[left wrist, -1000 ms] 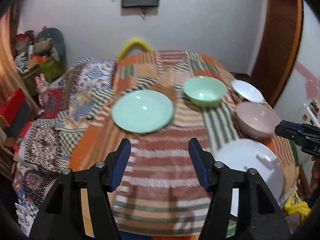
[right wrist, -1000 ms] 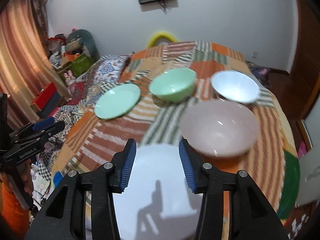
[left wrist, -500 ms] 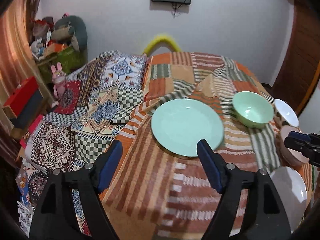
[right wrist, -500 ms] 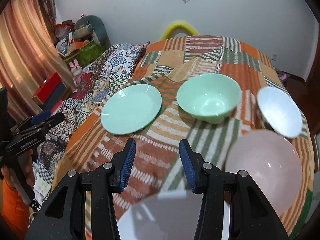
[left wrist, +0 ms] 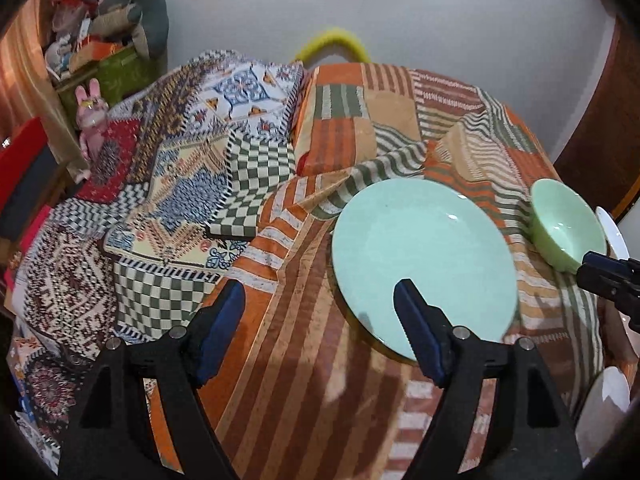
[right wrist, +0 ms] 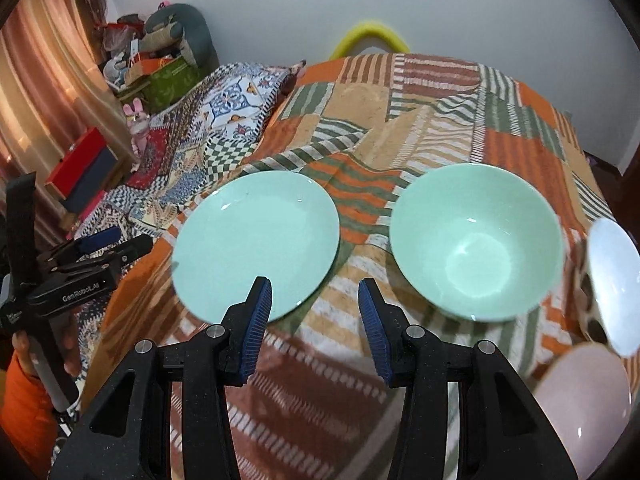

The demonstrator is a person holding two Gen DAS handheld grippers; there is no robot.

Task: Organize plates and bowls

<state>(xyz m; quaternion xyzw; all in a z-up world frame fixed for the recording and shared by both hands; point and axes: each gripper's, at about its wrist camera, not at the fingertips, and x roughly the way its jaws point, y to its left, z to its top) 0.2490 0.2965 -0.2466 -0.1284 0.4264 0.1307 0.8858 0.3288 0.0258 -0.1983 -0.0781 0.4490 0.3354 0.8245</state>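
Note:
A pale green plate (left wrist: 424, 264) (right wrist: 256, 244) lies on the striped patchwork tablecloth (left wrist: 320, 380). To its right stands a green bowl (left wrist: 568, 228) (right wrist: 476, 240). Further right are a white bowl (right wrist: 614, 284) and a pink bowl (right wrist: 584, 404). A white plate (left wrist: 608, 400) shows at the lower right edge. My left gripper (left wrist: 318, 296) is open wide and holds nothing; its right finger overlaps the green plate's near rim. My right gripper (right wrist: 314, 290) is open and holds nothing, above the cloth between the plate and the green bowl.
A patterned quilt (left wrist: 160, 200) slopes off to the left of the table. A yellow hoop (left wrist: 332, 42) rises behind the far edge by the white wall. Boxes and soft toys (right wrist: 160, 60) pile at the far left. A hand in an orange sleeve (right wrist: 20, 392) holds the left gripper (right wrist: 80, 264).
Both grippers have swept left and lower across the table. The left jaws stand wider than before. The white plate has left the right wrist view; the green plate and bowl now fill it.

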